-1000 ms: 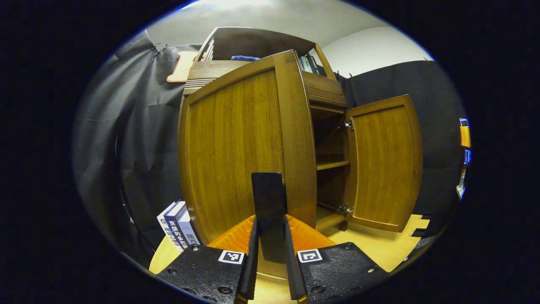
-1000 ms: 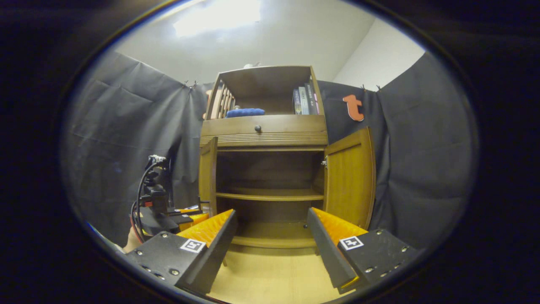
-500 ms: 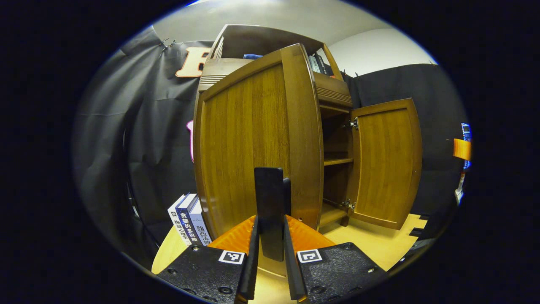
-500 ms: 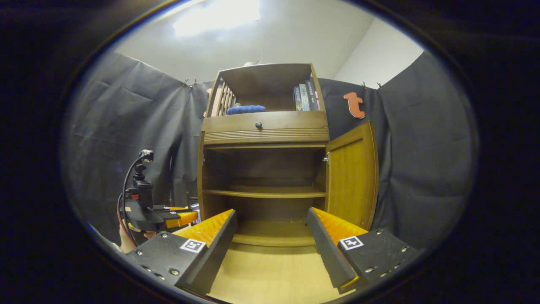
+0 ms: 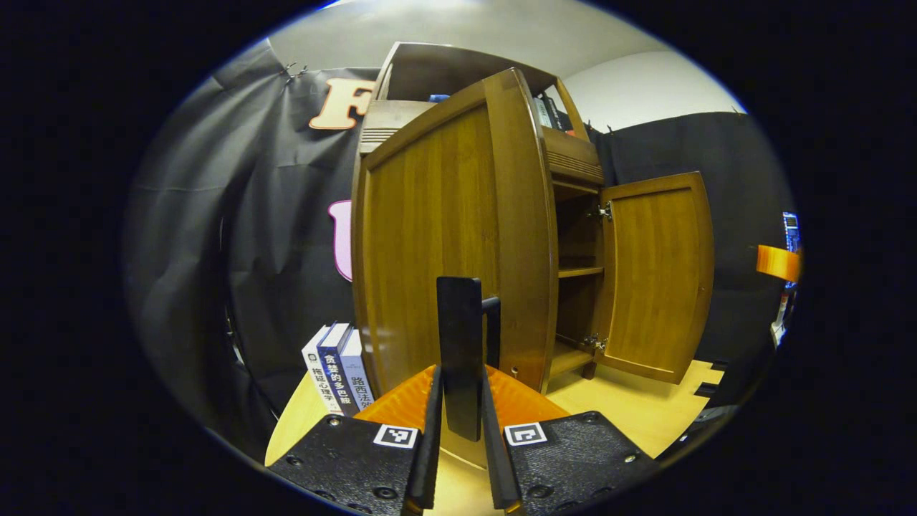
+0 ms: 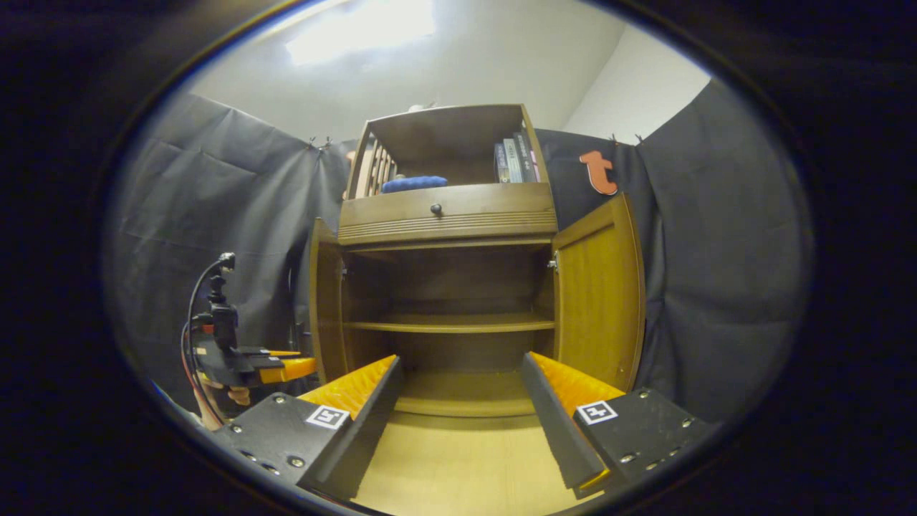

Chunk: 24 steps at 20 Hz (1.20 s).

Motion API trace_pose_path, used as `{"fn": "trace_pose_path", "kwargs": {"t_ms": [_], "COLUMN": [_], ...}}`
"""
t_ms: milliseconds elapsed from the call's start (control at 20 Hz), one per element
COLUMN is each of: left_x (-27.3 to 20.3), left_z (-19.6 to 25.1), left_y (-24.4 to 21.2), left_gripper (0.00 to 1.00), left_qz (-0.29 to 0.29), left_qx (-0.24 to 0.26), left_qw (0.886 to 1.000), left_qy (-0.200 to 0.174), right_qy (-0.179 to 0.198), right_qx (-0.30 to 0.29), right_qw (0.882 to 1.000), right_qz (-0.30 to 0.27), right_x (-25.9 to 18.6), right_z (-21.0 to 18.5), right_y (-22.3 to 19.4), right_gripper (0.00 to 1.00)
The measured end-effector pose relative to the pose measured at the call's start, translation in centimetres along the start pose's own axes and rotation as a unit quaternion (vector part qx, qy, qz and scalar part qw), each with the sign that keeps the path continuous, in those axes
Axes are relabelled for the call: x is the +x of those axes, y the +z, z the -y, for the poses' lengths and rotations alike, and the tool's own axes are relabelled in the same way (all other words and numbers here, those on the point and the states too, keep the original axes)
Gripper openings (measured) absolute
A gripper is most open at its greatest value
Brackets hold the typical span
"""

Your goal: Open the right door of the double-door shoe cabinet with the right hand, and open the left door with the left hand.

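The wooden shoe cabinet (image 6: 448, 222) stands straight ahead in the right gripper view with both lower doors swung out. Its left door (image 5: 444, 236) looms close in the left gripper view, and my left gripper (image 5: 461, 373) is shut on that door's dark upright handle (image 5: 460, 322). The right door (image 5: 655, 276) hangs wide open, also seen as the right door (image 6: 598, 294). The left door (image 6: 326, 301) appears nearly edge-on there. My right gripper (image 6: 458, 401) is open with nothing between its fingers, a short way back from the cabinet. A hand holds the left gripper (image 6: 247, 365) at the lower left.
Three books (image 5: 337, 369) stand against the cabinet's left side. On the top shelf are more books (image 6: 512, 161) and a blue cloth (image 6: 414, 184). A drawer with a knob (image 6: 435, 209) sits above the doors. The cabinet rests on a light wooden floor (image 6: 458, 459).
The left door has swung further open, with my left gripper holding its handle and moving outward to the left. The right gripper has barely moved.
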<state>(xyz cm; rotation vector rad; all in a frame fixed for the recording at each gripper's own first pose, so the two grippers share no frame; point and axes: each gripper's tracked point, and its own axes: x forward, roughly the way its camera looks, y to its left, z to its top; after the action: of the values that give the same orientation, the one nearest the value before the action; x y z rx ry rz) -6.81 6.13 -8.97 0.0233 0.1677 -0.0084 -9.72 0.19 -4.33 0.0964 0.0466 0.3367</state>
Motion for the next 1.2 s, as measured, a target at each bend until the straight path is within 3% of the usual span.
{"fn": "trace_pose_path", "kwargs": {"t_ms": [150, 300, 400, 500, 850, 1150, 1200], "left_x": [-1.4, -3.0, -3.5, -3.7, -5.0, -8.5, -8.9], "left_z": [-2.4, -6.6, -9.6, -10.2, -11.3, -11.6, -11.2], "left_y": [0.5, 1.0, 0.7, 1.0, 0.3, 2.5, 2.7], "left_gripper": [0.30, 0.31, 0.10, 0.03, 0.02, 0.08, 0.08], "left_qz": [0.011, 0.017, 0.015, 0.022, 0.003, 0.037, 0.040], "left_qx": [0.010, 0.038, 0.043, 0.021, 0.001, 0.022, 0.028], "left_qw": [0.999, 0.995, 0.991, 0.993, 0.997, 0.992, 0.992], "left_qy": [0.031, 0.088, 0.127, 0.115, 0.082, 0.120, 0.120], "right_qy": [0.011, 0.018, 0.023, 0.027, 0.027, 0.025, 0.026], "right_qx": [0.008, 0.011, 0.010, 0.012, 0.011, 0.019, 0.020], "right_qw": [1.000, 1.000, 1.000, 1.000, 1.000, 1.000, 0.999], "right_qz": [-0.002, -0.004, -0.006, -0.004, -0.007, -0.003, -0.002], "right_x": [0.2, 0.8, 1.2, 1.4, 1.6, 1.3, 1.3], "right_z": [-0.8, -1.5, -2.1, -2.6, -3.1, -2.5, -2.4], "right_y": [-0.3, -0.5, -0.5, -0.6, -0.6, -0.3, -0.3], "right_gripper": [1.00, 1.00, 0.99, 1.00, 1.00, 1.00, 0.96]}}
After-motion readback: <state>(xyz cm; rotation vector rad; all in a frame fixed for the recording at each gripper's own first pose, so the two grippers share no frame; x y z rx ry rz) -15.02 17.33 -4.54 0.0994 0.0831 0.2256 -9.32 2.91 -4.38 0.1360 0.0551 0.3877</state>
